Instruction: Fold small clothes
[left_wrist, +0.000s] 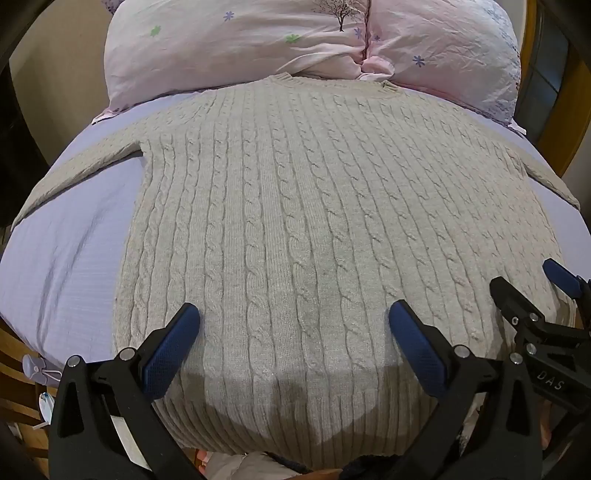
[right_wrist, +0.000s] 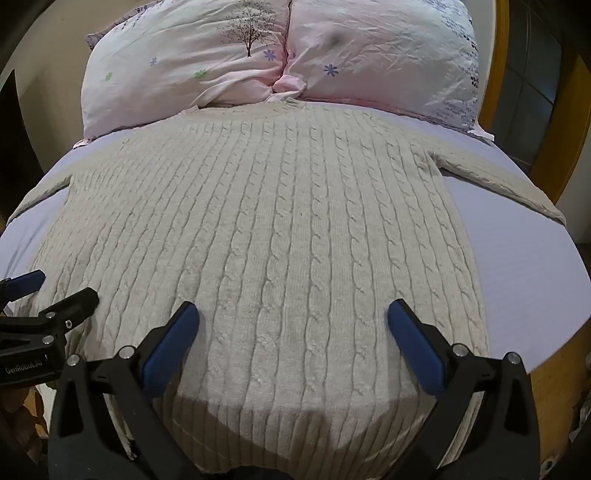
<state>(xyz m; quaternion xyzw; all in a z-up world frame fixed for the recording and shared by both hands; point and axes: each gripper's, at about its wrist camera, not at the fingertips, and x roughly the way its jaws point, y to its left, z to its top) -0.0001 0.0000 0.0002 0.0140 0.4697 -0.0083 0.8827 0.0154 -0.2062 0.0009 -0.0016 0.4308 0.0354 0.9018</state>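
On the lavender sheet (left_wrist: 74, 258), flat grey sweater (left_wrist: 295, 206), both claws spread.

Both wrist views look forward and down from the hem end of the sweater (left_wrist: 295, 206), close above it, toward the pillows (right_wrist: 280, 55). Left view sits left, right view sits right; both share the sweater body, bed (left_wrist: 66, 258), pillows.

Two grippers, side by side, both wide open.

The left gripper (left_wrist: 294, 319) has its two blue fingers (left_wrist: 173, 350) spread far apart, with nothing between them. The right gripper (right_wrist: 293, 319) is spread the same way and holds nothing. Each one shows at the edge of the other's view, close by.
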